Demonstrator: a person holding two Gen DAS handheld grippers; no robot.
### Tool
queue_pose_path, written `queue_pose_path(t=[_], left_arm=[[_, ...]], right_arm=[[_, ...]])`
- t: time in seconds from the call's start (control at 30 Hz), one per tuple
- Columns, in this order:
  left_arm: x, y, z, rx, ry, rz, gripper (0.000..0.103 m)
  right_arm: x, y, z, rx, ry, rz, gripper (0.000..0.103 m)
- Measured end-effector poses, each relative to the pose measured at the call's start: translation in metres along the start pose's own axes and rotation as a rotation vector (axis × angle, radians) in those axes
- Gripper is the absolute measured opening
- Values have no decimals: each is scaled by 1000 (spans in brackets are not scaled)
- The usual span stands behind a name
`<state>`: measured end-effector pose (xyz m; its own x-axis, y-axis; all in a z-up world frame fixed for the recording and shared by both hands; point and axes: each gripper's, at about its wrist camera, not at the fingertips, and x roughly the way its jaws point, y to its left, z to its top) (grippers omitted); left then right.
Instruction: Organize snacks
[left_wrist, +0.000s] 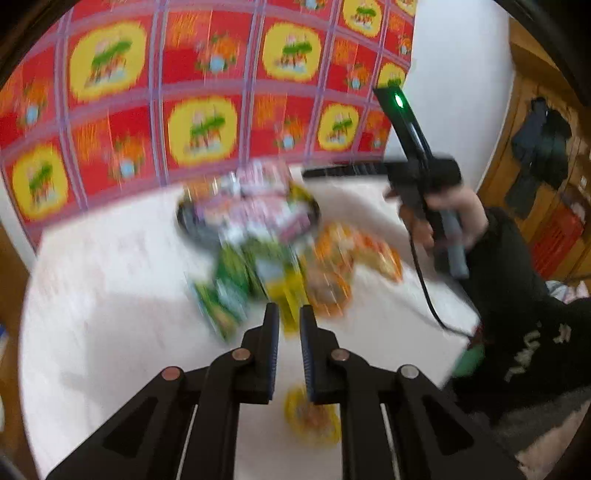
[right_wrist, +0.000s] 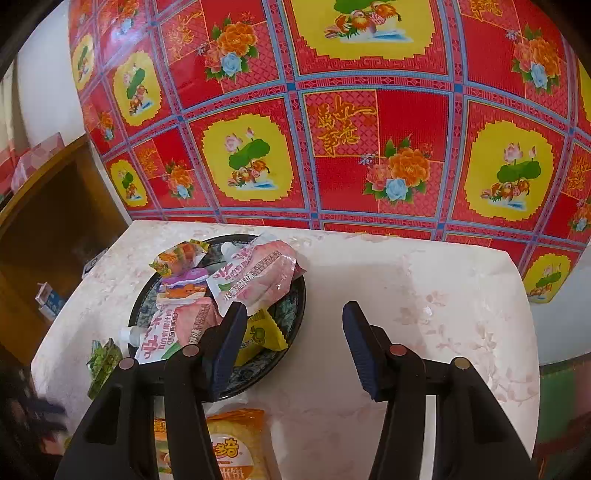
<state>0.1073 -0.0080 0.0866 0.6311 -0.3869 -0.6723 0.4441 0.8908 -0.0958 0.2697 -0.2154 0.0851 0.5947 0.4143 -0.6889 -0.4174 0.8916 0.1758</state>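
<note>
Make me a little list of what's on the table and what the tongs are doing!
table: white top
plate: dark plate holding pink pouches and small sweets
loose snacks: green packet beside the plate, orange packet in front of it
left tongs: nearly shut, nothing seen gripped
right tongs: open, empty
backdrop: red flowered cloth

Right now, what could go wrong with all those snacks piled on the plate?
1. The plate is heaped. A pink pouch on top hangs past its rim, so adding more might push it off.
2. The right tool hangs open right over the plate's edge and could bump that pile.
3. An orange packet lies near the table's front edge and might get knocked down.
</note>
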Motion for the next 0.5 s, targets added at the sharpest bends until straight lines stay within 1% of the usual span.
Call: queue_pose_path(t=[0.07,0.1,0.13,0.17,0.2,0.23,0.3,0.37,0.4,0.43,0.47,0.5], left_arm=[[5,6,12,3,13,4,13],[6,7,13,7,28,-10,17],[6,5,11,15,43,-27,25],[4,4,8,21,49,-35,51],[2,1,3,26,54,-36,69],[1,-3,-3,31,62,-34,69],[1,-10,-18,29,116,-34,69],[6,-14,-33,14,164,-6,69],[9,-14,-37,3,181,-2,68],[12,-13,-42,-11,192,-6,64],[17,-12,-47,-34,205,-10,47],[17,-12,-49,-40,190,13,36]], right_arm=[[0,0,0,-2,0,0,55],[0,0,0,-2,1,0,55],[0,0,-1,-3,3,-2,55],[1,1,-1,-3,7,-4,55],[2,1,-1,-4,9,-4,55],[2,1,-1,-5,11,-3,55],[2,4,-2,-15,13,1,55],[1,8,-3,-32,10,1,55],[-1,10,-3,-41,6,1,55],[-2,12,-3,-51,1,1,55],[-7,15,-3,-64,-13,4,55],[-10,16,-3,-72,-26,9,55]])
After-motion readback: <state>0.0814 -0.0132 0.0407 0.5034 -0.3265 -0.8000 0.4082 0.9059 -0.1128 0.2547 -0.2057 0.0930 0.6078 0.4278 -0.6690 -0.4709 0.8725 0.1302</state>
